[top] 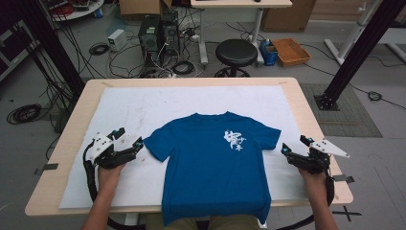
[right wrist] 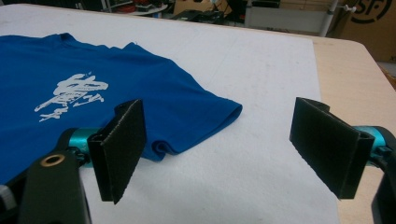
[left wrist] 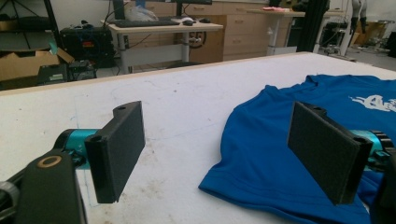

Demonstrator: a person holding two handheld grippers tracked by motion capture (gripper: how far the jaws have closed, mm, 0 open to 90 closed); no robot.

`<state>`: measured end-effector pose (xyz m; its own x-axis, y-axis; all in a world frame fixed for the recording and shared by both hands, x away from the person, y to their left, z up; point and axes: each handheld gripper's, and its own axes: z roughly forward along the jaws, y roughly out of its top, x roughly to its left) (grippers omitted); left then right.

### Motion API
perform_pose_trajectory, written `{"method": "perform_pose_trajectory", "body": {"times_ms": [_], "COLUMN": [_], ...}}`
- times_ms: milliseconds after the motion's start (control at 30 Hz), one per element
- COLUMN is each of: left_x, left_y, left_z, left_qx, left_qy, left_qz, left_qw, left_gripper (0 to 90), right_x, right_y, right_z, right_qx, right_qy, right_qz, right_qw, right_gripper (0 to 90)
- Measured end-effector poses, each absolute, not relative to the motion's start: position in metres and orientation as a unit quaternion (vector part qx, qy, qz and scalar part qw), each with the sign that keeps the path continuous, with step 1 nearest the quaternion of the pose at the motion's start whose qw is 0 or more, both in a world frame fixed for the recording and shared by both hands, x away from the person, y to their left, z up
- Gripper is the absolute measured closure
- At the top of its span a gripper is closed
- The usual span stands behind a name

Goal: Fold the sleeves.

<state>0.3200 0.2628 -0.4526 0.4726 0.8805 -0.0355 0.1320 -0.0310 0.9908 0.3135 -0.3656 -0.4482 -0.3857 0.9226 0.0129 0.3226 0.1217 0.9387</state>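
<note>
At the lower left of the high view the left gripper [top: 128,137] is hovering over the white mat [top: 119,110], its jaws standing wide apart and holding nothing. In the left gripper view the blue T-shirt's [left wrist: 280,154] sleeve is lying at the lower right, partly behind the right-hand pad, so a closing pinch here is likely catching only the sleeve hem, or dragging it into a crease instead of lifting it cleanly.

In the middle of the high view the blue T-shirt [top: 210,163] is lying flat, print up, collar toward the upper part of the frame and its bottom hem hanging over the near edge of the table [top: 316,124]. Any uneven pull from one side is risking sliding the whole garment off that edge.

At the lower right the right gripper [top: 295,144] is also gaping fully and empty, just beside the other sleeve. In the right gripper view that sleeve's tip is sitting between the pads but low; closing too high is missing the cloth, closing too deep is pinching the mat with it.
</note>
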Motion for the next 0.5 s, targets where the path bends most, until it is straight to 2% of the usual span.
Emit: {"method": "perform_pose_trajectory", "body": {"times_ms": [500], "left_x": [0.3205], "left_y": [0.259], "left_z": [-0.452], "left_qx": [0.647], "left_qy": [0.399], "left_qz": [0.338], "left_qw": [0.555], "left_gripper": [20.3], "right_x": [0.3145], "right_y": [-0.3669], "right_z": [-0.4482], "right_qx": [0.468], "right_qy": [0.674], "right_qz": [0.48], "right_qw": [0.31], "right_gripper": [18.4]}}
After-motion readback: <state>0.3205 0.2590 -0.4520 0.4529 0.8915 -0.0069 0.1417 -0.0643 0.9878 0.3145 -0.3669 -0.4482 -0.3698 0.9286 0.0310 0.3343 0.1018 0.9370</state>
